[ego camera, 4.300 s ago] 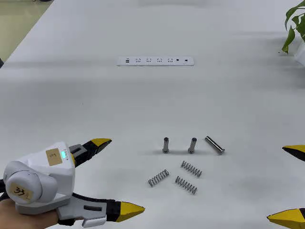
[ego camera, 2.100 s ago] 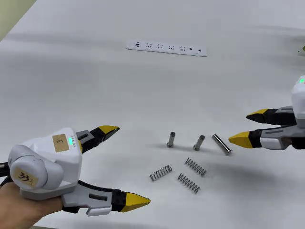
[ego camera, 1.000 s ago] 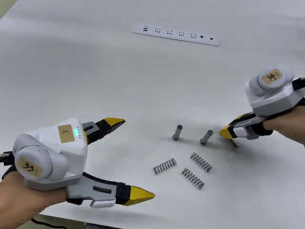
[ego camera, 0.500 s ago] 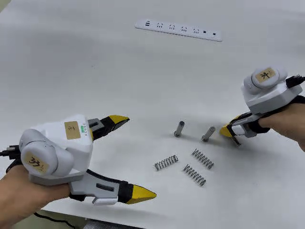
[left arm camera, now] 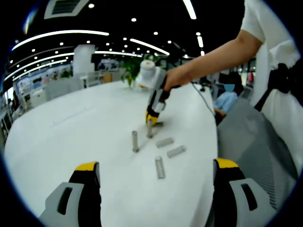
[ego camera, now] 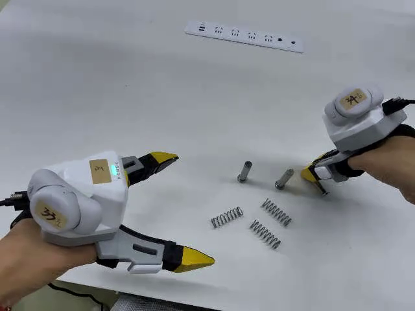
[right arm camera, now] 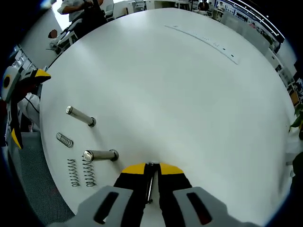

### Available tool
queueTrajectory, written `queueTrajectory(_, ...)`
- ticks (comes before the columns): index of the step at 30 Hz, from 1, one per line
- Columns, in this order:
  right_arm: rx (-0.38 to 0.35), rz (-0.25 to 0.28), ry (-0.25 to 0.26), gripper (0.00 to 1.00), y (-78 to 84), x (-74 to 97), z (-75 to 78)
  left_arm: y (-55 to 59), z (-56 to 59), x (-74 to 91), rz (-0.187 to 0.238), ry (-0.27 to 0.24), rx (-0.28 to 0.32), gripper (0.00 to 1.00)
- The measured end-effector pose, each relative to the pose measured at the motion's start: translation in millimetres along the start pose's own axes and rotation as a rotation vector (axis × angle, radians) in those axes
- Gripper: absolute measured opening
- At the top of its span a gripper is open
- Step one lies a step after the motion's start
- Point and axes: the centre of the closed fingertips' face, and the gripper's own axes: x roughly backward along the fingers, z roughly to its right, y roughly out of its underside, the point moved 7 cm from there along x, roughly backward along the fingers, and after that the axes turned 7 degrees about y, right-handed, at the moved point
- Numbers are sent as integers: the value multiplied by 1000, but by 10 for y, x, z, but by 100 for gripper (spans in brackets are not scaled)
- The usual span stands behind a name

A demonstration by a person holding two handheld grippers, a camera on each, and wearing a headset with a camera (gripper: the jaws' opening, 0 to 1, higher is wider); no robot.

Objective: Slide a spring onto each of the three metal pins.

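Right tongs clamped on 1 pin; left tongs spread wide apart.
The gripped pin sits low at the tabletop, just right of the 2 upright pins. The 3 springs lie loose in front of those, between both tongs. The left tongs' round sticker seems to read 33.

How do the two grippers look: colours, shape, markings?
Both the left gripper and the right gripper have a white rounded body, black jaws with yellow tips, a tan handwritten sticker and a black cable. The left shows a green light.
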Motion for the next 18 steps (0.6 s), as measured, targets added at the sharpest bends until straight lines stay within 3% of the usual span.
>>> queueTrajectory(18,18,20,-8,9,-21,-22,-1,9,15,2,0,2,5,100)
